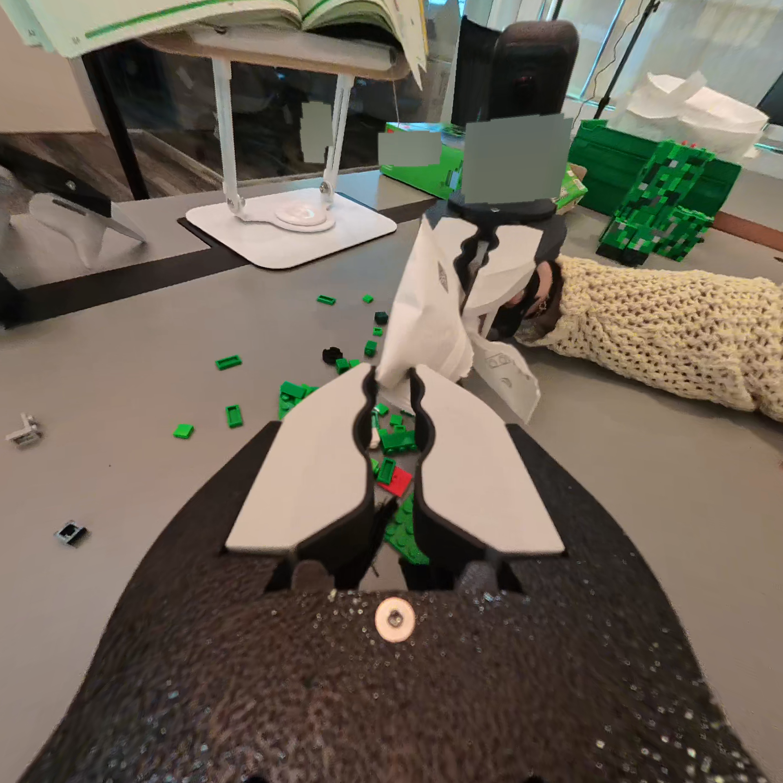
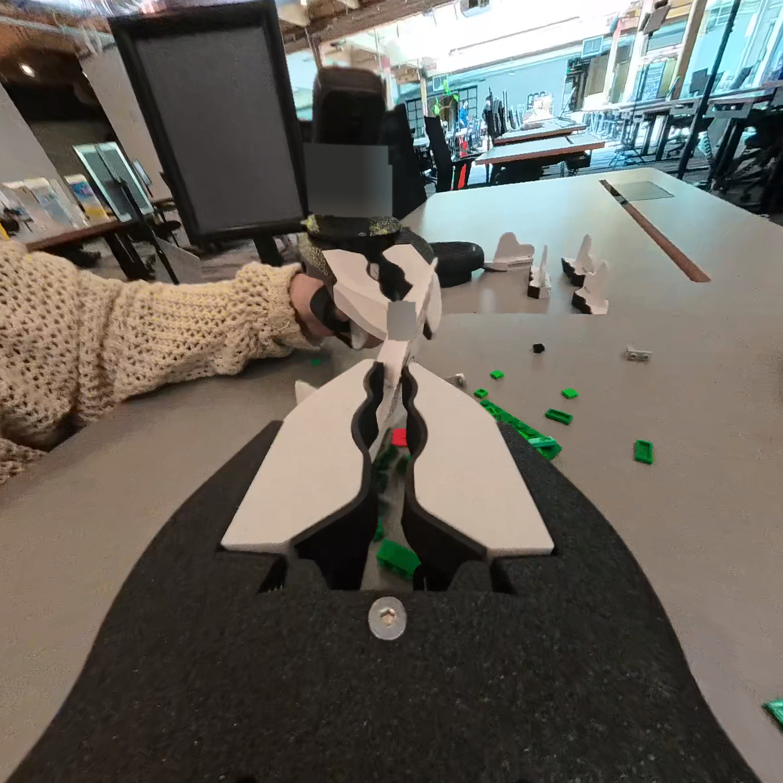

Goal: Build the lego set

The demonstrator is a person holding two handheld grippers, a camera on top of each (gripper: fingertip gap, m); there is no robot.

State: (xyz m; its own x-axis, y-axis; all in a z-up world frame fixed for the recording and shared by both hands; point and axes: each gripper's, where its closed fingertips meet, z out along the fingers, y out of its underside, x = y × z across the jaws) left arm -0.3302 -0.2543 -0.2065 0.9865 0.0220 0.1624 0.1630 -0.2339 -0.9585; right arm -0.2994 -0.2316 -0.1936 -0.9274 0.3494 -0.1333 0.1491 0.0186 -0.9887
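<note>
The grey desk is carrying everything, and loose pieces are lying spread across its middle so they can be picked from. At its far edge a white book stand is holding an open instruction booklet tilted toward the builder, probably for reading while both hands are busy. Farther right, a finished green pixel-patterned lego figure is standing clear of the work area.

Between the 2 tools a white paper parts bag is hanging stretched above the pile. The left hand-held gripper is pinching its lower corner, fingers clenched on the paper. The right hand-held gripper is likewise clamped on the bag, which in the left wrist view it is gripping at the upper edge. The bag's long axis is running roughly upright, tilted from the lower grip up and away to the higher one, and its torn, jagged edge is facing right. Holding it taut from opposite ends looks meant to tear it wider or shake out what remains.

Beneath it, green lego bricks and plates are lying in a heap on the desk, with a flat red tile among them and small green tiles scattered leftward.
</note>
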